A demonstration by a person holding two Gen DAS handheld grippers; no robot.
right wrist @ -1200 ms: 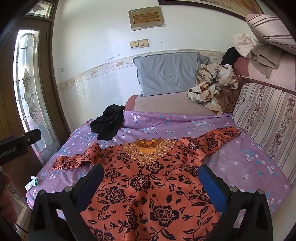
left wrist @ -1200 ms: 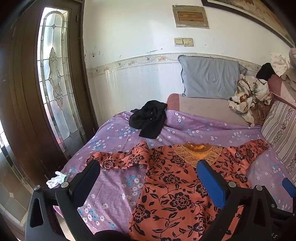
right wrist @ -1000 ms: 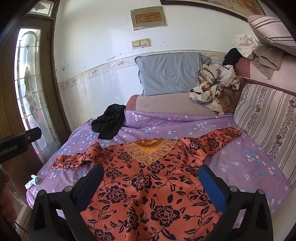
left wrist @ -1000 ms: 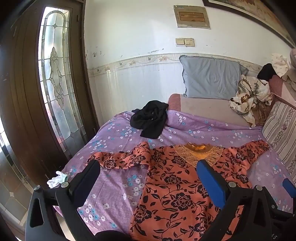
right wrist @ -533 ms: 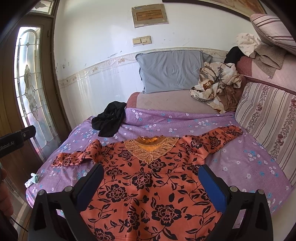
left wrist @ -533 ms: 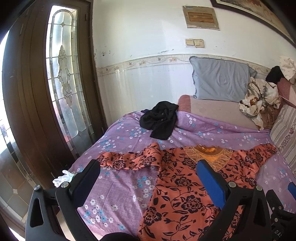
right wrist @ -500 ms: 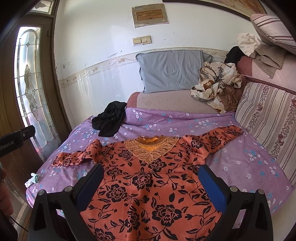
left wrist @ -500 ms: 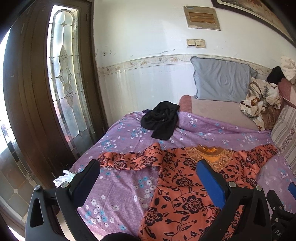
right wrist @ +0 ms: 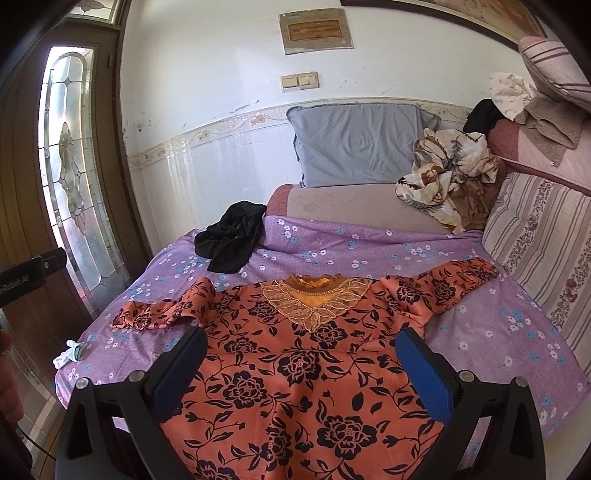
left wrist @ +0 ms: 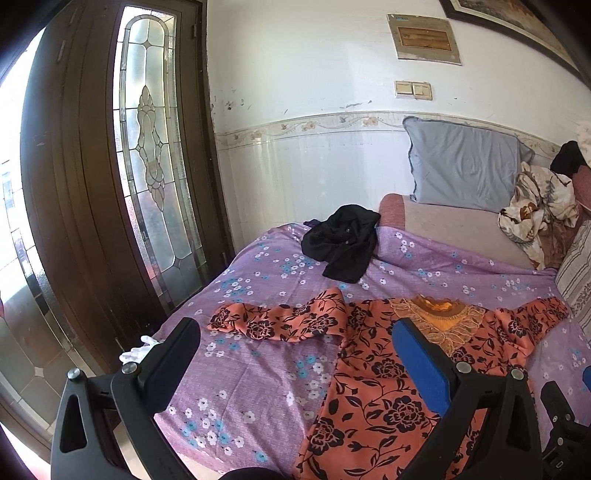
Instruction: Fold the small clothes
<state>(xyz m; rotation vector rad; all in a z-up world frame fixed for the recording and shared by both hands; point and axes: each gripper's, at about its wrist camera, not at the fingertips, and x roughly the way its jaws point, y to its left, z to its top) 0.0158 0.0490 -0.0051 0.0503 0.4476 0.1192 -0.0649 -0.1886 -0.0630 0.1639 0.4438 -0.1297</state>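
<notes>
Both viewpoints have drifted back, widening the bed (right wrist: 480,332). Each hand-held gripper, left (left wrist: 295,354) and right (right wrist: 301,363), hangs spread above the flat orange floral top (right wrist: 295,354). Purple sheet (left wrist: 258,369) lies bare beside the door (left wrist: 74,184).

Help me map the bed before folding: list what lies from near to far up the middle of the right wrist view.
Orange floral top → purple flowered sheet → bare mattress → grey pillow → light switches → framed plaque.
</notes>
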